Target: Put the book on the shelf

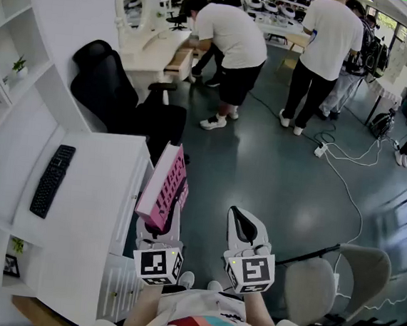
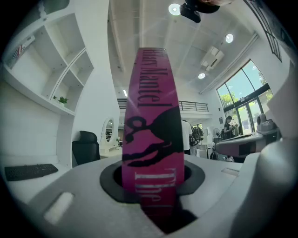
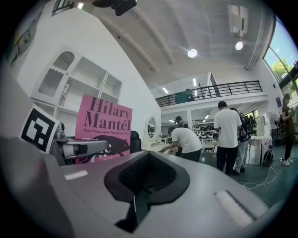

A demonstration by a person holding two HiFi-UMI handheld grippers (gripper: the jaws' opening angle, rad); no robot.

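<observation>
The left tongs (image 1: 163, 228) pinch the pink book (image 1: 162, 189) at its lower end, in the air just beside the white counter (image 1: 92, 205). The right tongs (image 1: 243, 223) are pressed together, empty. Better to grip firmly and turn the book toward the shelf (image 1: 18, 40) slowly.

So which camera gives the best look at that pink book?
The right gripper view: the pink book faces it, front cover readable. The left gripper view shows only its spine, close between the jaws. The head view shows it small and tilted.
</observation>
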